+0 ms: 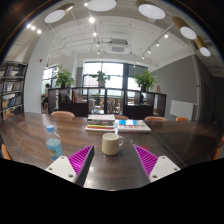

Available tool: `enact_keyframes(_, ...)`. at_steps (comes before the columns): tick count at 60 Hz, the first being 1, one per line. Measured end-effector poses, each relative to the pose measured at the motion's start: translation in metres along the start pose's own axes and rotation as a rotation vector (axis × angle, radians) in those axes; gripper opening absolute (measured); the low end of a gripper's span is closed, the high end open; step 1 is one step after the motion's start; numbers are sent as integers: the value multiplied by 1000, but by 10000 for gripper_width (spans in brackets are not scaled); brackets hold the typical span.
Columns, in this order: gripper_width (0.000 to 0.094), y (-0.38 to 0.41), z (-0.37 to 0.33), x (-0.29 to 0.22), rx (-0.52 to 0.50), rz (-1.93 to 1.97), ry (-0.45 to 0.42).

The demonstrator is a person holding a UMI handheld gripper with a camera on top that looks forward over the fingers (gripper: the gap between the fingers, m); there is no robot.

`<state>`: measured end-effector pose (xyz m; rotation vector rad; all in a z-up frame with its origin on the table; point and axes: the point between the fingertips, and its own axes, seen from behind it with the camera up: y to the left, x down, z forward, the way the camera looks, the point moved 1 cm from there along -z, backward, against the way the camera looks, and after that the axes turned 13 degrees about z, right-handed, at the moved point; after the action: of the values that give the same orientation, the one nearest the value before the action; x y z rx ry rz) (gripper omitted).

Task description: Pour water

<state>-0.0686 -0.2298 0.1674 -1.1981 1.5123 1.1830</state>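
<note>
Two fingers of the gripper (pixel 113 161) reach forward over a dark wooden table (pixel 170 138), spread wide apart with nothing clasped between them. Each finger (pixel 68 165) is pale on the outside and carries a bright magenta pad (pixel 146 158) on its inner face.

Just ahead of the fingers, in line with the gap between them, stands a mug (pixel 111 143). It is off-white, upright, with its handle turned to the right and a dark opening at the top; whether it holds anything cannot be made out. It rests on the table, clear of both fingers.

To the left of the mug, near the left finger, stands a water bottle (pixel 54 146). It is clear plastic, upright, with a blue label round the middle, and it is untouched. How full it is cannot be told.

Beyond the mug lie some books (pixel 118 125) in a flat spread across the table. Further back there are chairs (pixel 63 114), a low partition with leafy plants (pixel 145 79) on top, tall windows (pixel 110 74), a bookshelf (pixel 11 86) at the left wall, and round ceiling lights (pixel 152 11) overhead.
</note>
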Motion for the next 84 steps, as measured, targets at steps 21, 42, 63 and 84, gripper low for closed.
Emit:
enact_keyframes(21,773,116,5,87,-112,31,30)
enact_keyframes(42,779,214,59,103,-205,-7,19)
enact_keyframes(63,681,242,119,114,-228,27,52)
enact_keyframes(84,302,245,119,111,-252,-3,31)
